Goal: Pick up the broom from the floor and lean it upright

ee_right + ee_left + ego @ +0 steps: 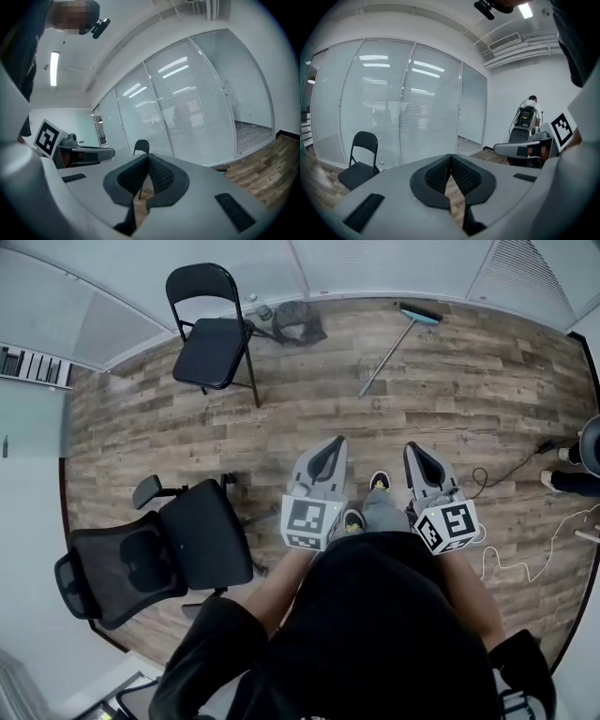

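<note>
Left tongs and right tongs were both fully closed with nothing between them, and I held them side by side in front of me. The broom lay flat on the wood floor, well ahead near the far wall, right of the folding chair.

Teal-headed broom flat on wood floor
</note>
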{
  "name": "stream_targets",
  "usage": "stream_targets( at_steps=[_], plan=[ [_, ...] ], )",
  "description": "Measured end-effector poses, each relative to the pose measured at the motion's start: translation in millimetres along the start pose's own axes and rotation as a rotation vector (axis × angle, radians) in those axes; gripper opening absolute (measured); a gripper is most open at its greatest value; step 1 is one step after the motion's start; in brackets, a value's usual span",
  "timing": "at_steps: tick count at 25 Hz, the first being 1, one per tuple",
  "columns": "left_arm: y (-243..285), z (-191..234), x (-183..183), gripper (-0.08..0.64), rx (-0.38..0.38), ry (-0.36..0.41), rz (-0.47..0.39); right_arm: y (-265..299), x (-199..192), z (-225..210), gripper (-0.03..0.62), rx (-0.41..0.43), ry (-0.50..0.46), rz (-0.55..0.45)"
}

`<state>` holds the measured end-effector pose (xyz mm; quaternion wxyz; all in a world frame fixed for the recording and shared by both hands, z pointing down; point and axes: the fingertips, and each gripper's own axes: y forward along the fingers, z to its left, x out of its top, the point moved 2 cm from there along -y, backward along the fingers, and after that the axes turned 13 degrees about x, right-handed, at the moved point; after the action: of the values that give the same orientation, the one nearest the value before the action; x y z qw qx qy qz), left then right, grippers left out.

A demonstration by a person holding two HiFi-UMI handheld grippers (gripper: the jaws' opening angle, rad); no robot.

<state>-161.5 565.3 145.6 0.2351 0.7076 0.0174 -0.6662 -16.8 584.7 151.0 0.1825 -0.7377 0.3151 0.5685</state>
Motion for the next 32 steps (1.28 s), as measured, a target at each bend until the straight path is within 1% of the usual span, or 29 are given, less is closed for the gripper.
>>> stream_targets(
  at_steps=[5, 10, 12, 15, 19, 22, 27, 32],
  plan=[
    [50.4, -11.2, 20.0, 0.021, 0.000, 0.047, 0.012, 2.6, 8.8, -50.6, 0.017, -0.004, 0.016, -0.028],
    [78.0, -11.5, 30.6, 0.021, 0.030, 0.055, 0.013, 6.0, 11.1, -88.2, 0.016, -0.007, 0.039, -0.032],
    [83.8, -12.3, 31.3, 0.021, 0.038, 0.036, 0.025, 8.0, 11.6, -98.5, 0.017, -0.009, 0.051, -0.036],
    [89.6, -14.7, 30.6, 0.021, 0.033, 0.009, 0.039, 13.4, 17.6, -105.2, 0.017, -0.001, 0.049, -0.055],
    [103.9, -17.7, 34.1, 0.021, 0.015, 0.013, 0.045, 23.7, 27.3, -115.3, 0.017, 0.002, 0.048, -0.082],
    [113.3, -15.8, 38.5, 0.021, 0.003, 0.010, 0.040, 29.9, 27.7, -121.5, 0.017, -0.009, 0.058, -0.075],
    [136.5, 1.7, 38.2, 0.021, -0.012, -0.013, 0.046, 52.3, 27.8, -132.7, 0.017, -0.023, 0.062, -0.051],
    [169.8, 28.5, 45.6, 0.021, -0.022, -0.038, 0.047, 94.1, 34.5, -144.9, 0.017, -0.019, 0.045, -0.017]
  ],
)
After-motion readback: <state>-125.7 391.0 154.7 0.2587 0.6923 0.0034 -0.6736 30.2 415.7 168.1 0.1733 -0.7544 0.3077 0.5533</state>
